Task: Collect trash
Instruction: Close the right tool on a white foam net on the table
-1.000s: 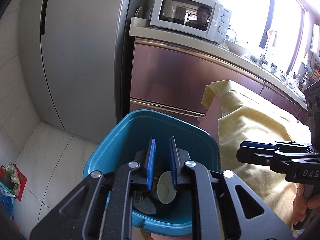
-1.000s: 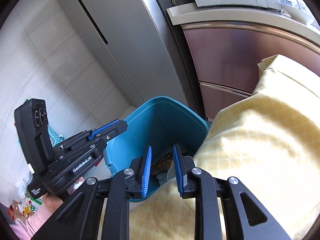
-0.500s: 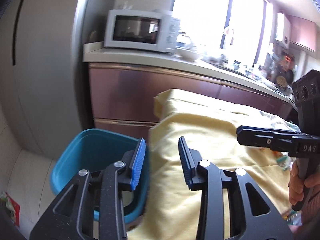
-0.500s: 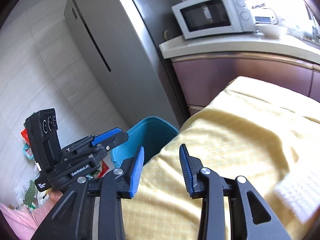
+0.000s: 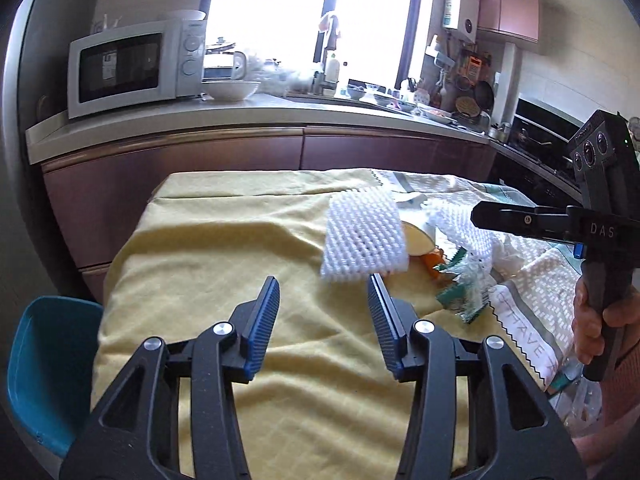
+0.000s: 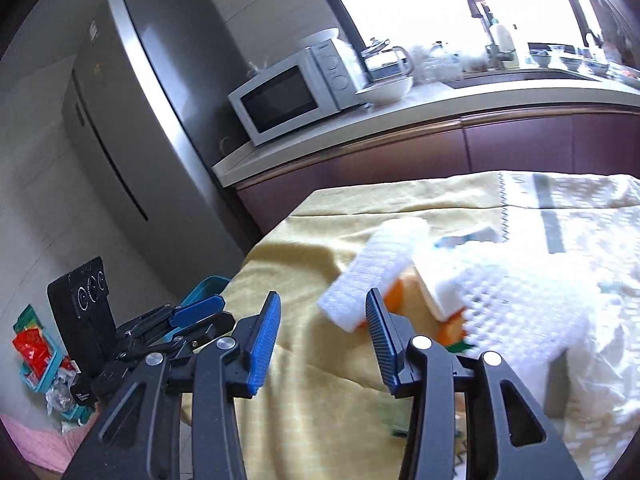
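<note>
Here the left gripper (image 5: 323, 312) and right gripper (image 6: 321, 328) are wide open, empty, near white foam netting (image 5: 363, 237) on the yellow cloth (image 5: 224, 252).

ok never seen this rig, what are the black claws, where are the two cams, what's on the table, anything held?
No robot: a person holds one hand-held gripper per hand, with a fisheye camera on each looking along its fingers. The left camera shows the left gripper, open and empty, with the right one off to the side. The right camera shows the right gripper, also open and empty. On the yellow tablecloth lie white foam netting, orange peel and a green wrapper. The teal bin stands beside the table.
</note>
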